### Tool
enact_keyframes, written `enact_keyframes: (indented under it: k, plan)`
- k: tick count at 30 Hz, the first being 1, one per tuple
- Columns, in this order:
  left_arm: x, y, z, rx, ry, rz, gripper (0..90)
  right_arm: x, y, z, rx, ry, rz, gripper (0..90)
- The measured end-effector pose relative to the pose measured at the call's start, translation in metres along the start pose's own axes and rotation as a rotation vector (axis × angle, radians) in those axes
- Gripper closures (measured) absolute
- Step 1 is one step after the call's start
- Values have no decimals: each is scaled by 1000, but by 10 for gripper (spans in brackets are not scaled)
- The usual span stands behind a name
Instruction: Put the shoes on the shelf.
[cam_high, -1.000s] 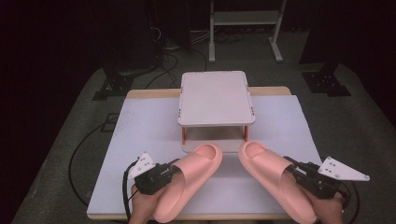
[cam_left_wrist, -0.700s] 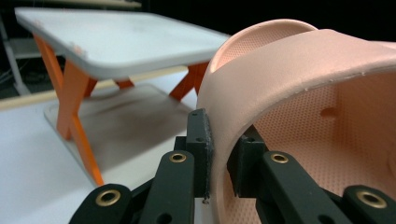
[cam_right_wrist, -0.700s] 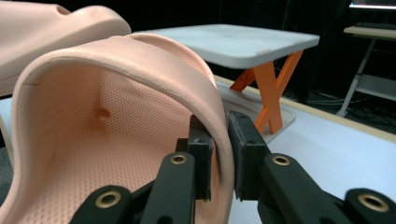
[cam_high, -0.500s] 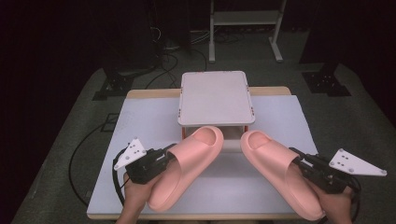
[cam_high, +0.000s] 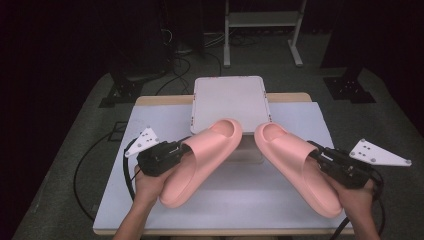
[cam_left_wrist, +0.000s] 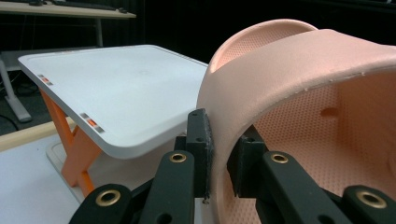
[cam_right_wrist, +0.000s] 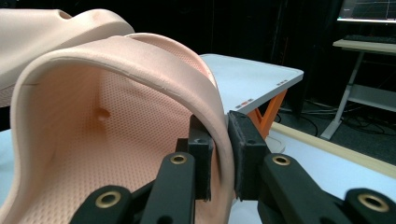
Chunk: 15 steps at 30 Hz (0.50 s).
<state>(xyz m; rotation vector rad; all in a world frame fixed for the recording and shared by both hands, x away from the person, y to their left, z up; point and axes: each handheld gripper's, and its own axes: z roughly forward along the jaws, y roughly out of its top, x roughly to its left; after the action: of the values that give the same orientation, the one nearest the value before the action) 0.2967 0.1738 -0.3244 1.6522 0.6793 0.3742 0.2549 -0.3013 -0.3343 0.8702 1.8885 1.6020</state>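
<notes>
Slides in both hands right now. Left tongs (cam_high: 176, 150) are clamped on the side wall of the left pink slide (cam_high: 202, 160); in the left gripper view that wall (cam_left_wrist: 219, 140) sits pinched between the two black pads. Right tongs (cam_high: 320, 154) are doing the same to the right pink slide (cam_high: 295, 167), with its wall squeezed between the pads in the right gripper view (cam_right_wrist: 222, 140). Both slides are held above the counter (cam_high: 150, 120), toes pointing forward and angled in toward each other, their tips over the front edge of the white raised tray (cam_high: 227, 97). That tray stands on orange legs (cam_left_wrist: 70, 140) mid-counter, and its top is bare, nothing lying on it. The slides' toes are near each other but apart.
</notes>
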Motion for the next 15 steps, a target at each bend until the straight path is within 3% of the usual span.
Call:
enact_keyframes:
  k: [15]
  plan:
    - [33, 33, 26, 44, 44, 3, 802, -16, 30, 40, 11, -24, 4, 795]
